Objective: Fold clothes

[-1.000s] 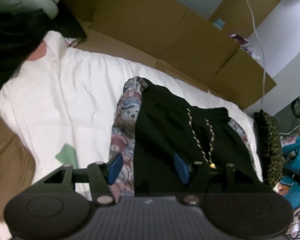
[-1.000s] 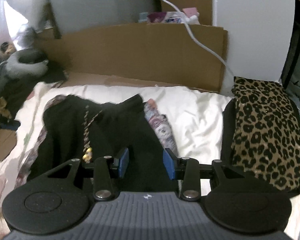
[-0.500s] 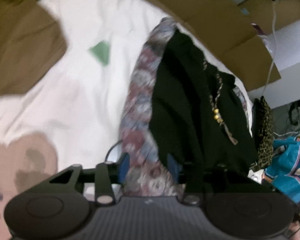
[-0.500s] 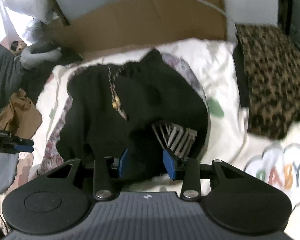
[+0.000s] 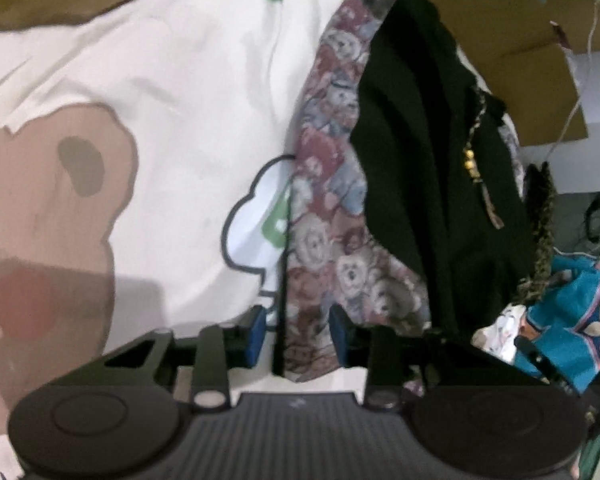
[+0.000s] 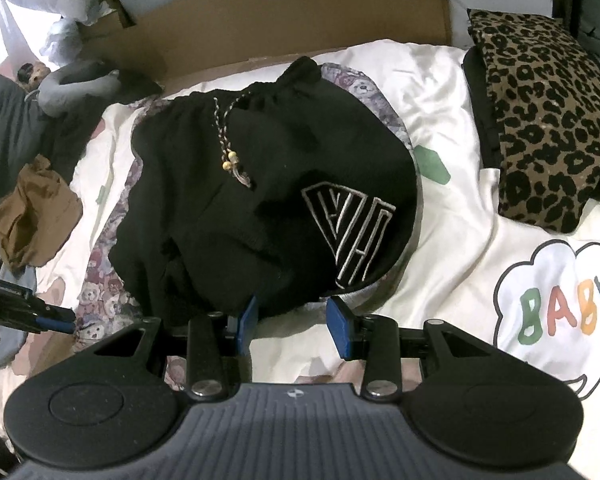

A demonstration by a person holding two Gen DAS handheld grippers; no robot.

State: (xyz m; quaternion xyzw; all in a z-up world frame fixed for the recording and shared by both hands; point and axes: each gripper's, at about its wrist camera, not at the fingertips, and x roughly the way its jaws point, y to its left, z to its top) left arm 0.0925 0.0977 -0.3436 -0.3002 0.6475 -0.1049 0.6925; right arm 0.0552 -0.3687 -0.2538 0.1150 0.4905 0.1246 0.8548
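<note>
A black drawstring garment (image 6: 240,184) with a white logo (image 6: 352,228) lies crumpled on a teddy-bear print fabric (image 5: 328,220) spread over the white bed sheet (image 6: 440,280). My left gripper (image 5: 298,336) points down at the print fabric's near edge. Its jaws are opening, with that edge between the blue pads and a gap beside the left pad. My right gripper (image 6: 294,326) stands open at the black garment's near hem, and only sheet shows between its pads. In the right wrist view, the left gripper's fingertips (image 6: 56,318) touch the print fabric (image 6: 100,292).
A leopard-print cushion (image 6: 540,120) sits on the bed's right side. A brown garment (image 6: 32,216) lies at the left, with cardboard (image 6: 300,12) along the back. A teal patterned cloth (image 5: 580,320) lies beyond the bed's edge. The sheet carries a "BABY" cloud print (image 6: 560,312).
The left gripper dropped and rolled toward the print fabric's near edge, and its jaws narrowed around it. The right gripper came down to the black garment's hem, and the logo now shows.
</note>
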